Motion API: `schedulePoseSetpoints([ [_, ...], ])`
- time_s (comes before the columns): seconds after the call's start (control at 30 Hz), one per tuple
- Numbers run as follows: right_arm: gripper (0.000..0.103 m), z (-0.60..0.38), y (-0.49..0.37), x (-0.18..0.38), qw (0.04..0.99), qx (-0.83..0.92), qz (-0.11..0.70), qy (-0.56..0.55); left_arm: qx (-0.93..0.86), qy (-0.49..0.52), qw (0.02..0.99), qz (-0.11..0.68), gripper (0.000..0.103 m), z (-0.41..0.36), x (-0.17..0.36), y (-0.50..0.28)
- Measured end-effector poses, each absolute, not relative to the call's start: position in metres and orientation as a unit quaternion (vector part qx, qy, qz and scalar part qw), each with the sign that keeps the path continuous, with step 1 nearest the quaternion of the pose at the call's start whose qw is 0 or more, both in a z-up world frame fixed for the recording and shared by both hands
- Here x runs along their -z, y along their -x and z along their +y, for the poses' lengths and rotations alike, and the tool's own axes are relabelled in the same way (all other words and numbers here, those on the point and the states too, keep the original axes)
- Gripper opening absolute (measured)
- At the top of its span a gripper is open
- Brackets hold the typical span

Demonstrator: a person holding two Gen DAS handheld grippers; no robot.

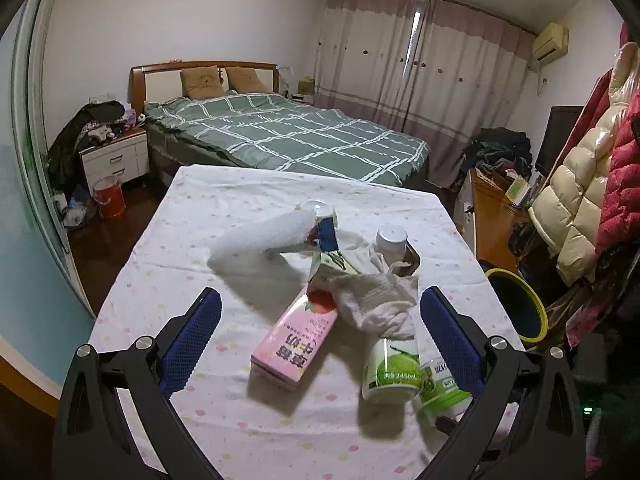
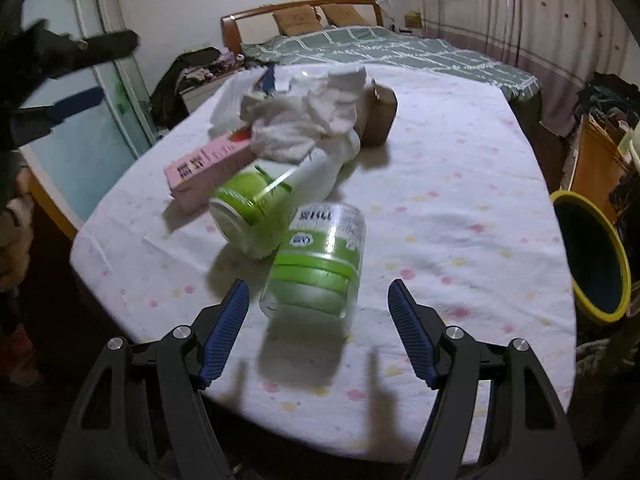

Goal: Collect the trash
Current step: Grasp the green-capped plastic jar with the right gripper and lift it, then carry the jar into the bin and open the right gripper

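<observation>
Both grippers, left gripper point(image 1: 320, 320) and right gripper point(image 2: 318, 304), stand released and grasp nothing, while all trash, like clear jar point(image 2: 316, 260) and pink carton point(image 1: 296, 332), lies on the table point(image 2: 460, 208), beside the bin point(image 2: 592, 256), so collecting seems not begun.

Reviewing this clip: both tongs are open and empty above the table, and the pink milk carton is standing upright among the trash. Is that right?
Not quite. The pink milk carton is lying on its side on the table, with a crumpled white tissue draped over its far end; the left wrist view shows this. The rest holds: the left tongs and right tongs are open and empty.
</observation>
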State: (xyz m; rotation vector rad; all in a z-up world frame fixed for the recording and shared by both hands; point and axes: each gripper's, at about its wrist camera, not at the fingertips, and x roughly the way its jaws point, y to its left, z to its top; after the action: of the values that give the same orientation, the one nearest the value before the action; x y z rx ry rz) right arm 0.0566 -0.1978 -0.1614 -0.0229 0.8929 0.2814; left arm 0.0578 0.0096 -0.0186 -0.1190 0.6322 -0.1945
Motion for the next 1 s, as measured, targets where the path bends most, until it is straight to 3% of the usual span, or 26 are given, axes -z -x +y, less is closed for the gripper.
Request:
schedulePoseSetpoints([
  [0.27,0.051,-0.195,-0.065,0.177,0.890,-0.128,0.437,0.004,0.102,0.064,0.940,0.319,0.098,0.002,0.022,-0.062],
  [1.0,0.050,-0.235,-0.060,0.136,0.918,-0.132,0.373,-0.036,0.119,0.059,0.932,0.339,0.098,-0.016,0.035,-0.069],
])
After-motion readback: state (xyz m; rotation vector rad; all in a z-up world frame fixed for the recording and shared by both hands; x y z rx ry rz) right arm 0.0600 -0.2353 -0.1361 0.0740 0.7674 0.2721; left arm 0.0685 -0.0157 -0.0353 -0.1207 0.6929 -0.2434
